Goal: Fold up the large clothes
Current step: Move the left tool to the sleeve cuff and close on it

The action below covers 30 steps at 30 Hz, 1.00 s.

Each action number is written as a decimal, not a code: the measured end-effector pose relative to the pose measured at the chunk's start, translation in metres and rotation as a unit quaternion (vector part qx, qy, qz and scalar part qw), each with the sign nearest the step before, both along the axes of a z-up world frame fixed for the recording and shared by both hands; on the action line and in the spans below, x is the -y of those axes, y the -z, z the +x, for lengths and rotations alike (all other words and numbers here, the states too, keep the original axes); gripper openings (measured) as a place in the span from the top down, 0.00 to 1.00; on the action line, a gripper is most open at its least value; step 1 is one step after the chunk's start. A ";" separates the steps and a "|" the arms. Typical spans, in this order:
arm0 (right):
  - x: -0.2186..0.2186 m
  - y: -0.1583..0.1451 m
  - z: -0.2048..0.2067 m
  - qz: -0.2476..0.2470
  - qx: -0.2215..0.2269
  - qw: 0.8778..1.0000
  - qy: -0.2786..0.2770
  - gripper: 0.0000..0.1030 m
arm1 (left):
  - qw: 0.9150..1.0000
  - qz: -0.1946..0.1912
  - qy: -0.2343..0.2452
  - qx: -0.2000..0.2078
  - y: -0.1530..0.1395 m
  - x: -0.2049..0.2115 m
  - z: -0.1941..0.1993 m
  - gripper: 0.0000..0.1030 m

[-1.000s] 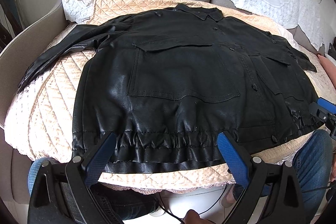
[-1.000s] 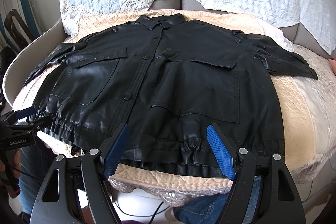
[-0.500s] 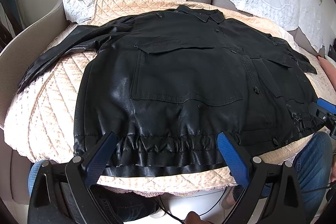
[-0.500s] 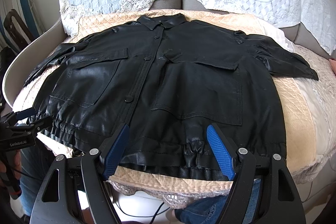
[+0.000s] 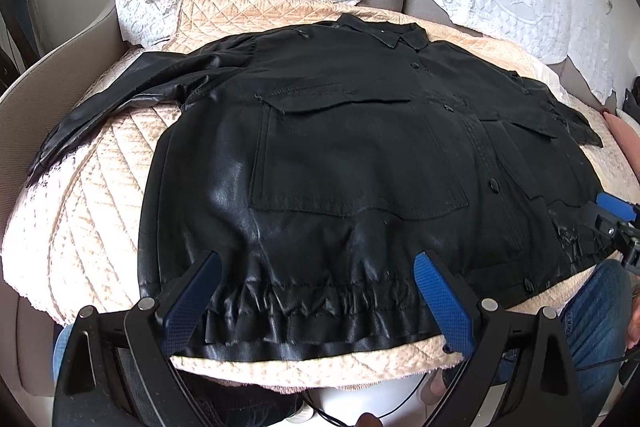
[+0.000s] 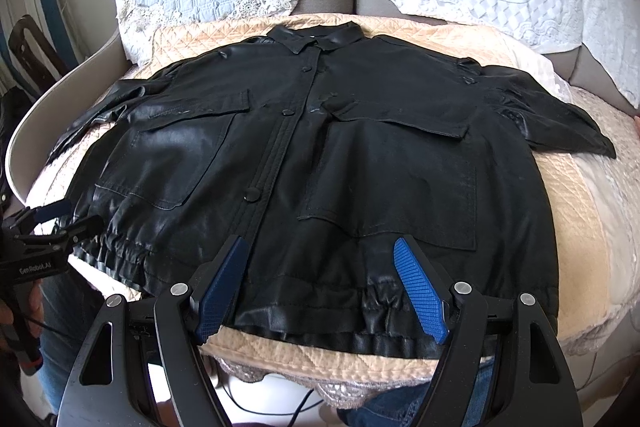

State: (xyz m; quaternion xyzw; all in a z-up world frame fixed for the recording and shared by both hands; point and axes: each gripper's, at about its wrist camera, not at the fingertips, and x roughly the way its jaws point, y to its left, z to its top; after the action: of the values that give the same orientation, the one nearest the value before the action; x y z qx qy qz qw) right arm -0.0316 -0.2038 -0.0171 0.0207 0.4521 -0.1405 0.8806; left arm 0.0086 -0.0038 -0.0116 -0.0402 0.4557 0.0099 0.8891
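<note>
Both claws, our left claw (image 5: 316, 301) and right claw (image 6: 322, 285), hang open over the jacket (image 5: 360, 163) hem, which has flattened; we judge folding can start

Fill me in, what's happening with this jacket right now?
A person is working on a black jacket spread flat, front up and buttoned, on a quilted peach cover. The left hand-held gripper and the right hand-held gripper are both open, poised at the gathered hem nearest the person, without pinching any fabric. Both sleeves lie out to the sides, so no fold has been made yet.
</note>
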 end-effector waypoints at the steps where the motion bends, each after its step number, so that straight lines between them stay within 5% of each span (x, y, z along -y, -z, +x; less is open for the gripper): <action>1: 0.000 0.000 0.002 0.002 0.000 1.000 -0.002 0.26 | 1.000 -0.002 -0.001 0.002 0.000 -0.002 0.002 0.05; 9: -0.002 0.005 0.031 -0.011 -0.005 1.000 -0.014 0.26 | 0.999 -0.008 -0.041 0.015 -0.003 -0.040 0.026 0.05; 19: -0.015 0.000 0.073 -0.006 0.004 0.999 -0.049 0.26 | 0.988 -0.013 -0.148 0.040 -0.009 -0.146 0.058 0.05; 25: -0.019 0.006 0.094 -0.012 -0.009 0.998 -0.065 0.26 | 0.967 -0.049 -0.245 0.042 0.002 -0.229 0.069 0.05; 30: -0.020 0.013 0.105 -0.011 -0.018 0.997 -0.068 0.26 | 0.936 -0.102 -0.333 0.049 0.021 -0.290 0.066 0.05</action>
State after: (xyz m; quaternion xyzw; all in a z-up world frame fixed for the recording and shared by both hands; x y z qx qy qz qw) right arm 0.0737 -0.1839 -0.0303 -0.0223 0.4668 -0.0854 0.8800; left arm 0.0743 0.2864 -0.0323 -0.2807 0.3704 0.2565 0.8475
